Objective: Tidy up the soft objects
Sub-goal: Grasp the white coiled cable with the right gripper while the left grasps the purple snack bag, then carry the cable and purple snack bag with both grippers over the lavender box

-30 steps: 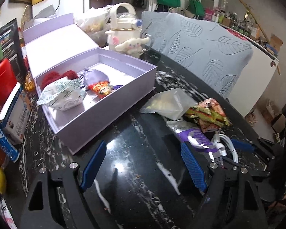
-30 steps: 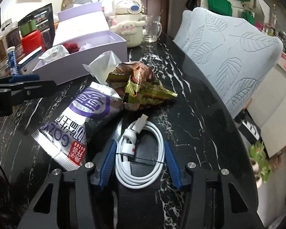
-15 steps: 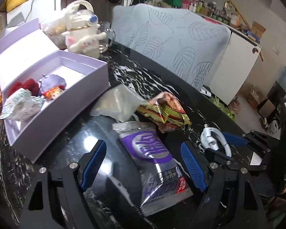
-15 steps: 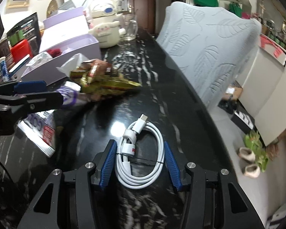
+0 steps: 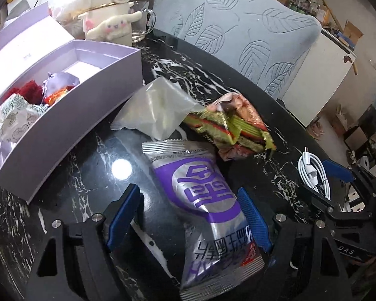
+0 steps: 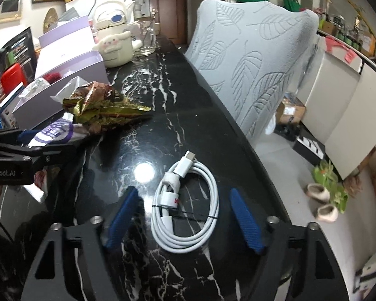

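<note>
A silver and purple snack bag [image 5: 208, 200] lies on the black marble table between the open blue fingers of my left gripper [image 5: 190, 215]; it also shows in the right wrist view [image 6: 55, 131]. A clear plastic pouch [image 5: 158, 110] and a green-red wrapper pile [image 5: 228, 125] lie beyond it. An open lilac box [image 5: 70, 115] at the left holds several soft items. My right gripper [image 6: 183, 215] is open around a coiled white cable [image 6: 188, 208] lying on the table.
A cream plush kettle [image 5: 110, 22] and a glass mug [image 5: 143, 27] stand behind the box. A blue-grey leaf-pattern chair back [image 6: 253, 57] lines the table's right edge. Boxes and a red case [image 6: 11, 77] crowd the far left.
My left gripper has swung right from the box and moved over the purple snack bag, which now lies between its fingers. My right gripper has opened wider around the cable.
</note>
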Demonstrator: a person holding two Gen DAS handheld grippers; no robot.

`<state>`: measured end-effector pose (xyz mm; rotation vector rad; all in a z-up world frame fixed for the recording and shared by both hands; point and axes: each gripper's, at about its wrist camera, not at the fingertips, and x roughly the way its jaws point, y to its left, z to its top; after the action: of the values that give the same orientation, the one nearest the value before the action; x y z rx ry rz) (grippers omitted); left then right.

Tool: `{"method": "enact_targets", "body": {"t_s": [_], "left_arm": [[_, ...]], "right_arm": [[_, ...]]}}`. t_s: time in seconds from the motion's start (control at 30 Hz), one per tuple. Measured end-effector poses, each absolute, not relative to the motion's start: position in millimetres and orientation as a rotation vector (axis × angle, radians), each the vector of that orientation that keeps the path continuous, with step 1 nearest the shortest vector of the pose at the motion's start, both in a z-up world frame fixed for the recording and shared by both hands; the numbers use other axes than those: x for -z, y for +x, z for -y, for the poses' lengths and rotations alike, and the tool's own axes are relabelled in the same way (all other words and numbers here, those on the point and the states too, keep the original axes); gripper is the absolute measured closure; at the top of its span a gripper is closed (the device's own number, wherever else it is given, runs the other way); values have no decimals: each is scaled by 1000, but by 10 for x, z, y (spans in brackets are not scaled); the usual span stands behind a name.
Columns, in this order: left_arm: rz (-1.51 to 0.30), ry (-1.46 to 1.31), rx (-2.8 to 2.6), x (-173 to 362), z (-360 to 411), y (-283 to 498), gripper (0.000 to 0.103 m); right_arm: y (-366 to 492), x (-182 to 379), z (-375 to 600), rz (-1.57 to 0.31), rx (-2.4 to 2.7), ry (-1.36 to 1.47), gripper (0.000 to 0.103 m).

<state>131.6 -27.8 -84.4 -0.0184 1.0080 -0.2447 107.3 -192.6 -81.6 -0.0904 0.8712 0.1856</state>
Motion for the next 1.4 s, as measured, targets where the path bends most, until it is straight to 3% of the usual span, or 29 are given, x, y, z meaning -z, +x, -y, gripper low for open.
{"method": "enact_targets", "body": {"t_s": [0.17,0.23,0.33,1.4], "left_arm": [[-992,16,256,851,305,1272,58],[-984,17,260,851,304,1264,60],[-977,-3,262,840,273,1258,65],[-880,-109,162,536,-217,615,66]], "right_arm": [[1012,836,1976,-842,-148,-87,27],[976,818,2008,-829,-134,-83,54],[973,800,2011,-834,-130,-85,54],[725,618,1336,-804,-438,-97,55]]}}
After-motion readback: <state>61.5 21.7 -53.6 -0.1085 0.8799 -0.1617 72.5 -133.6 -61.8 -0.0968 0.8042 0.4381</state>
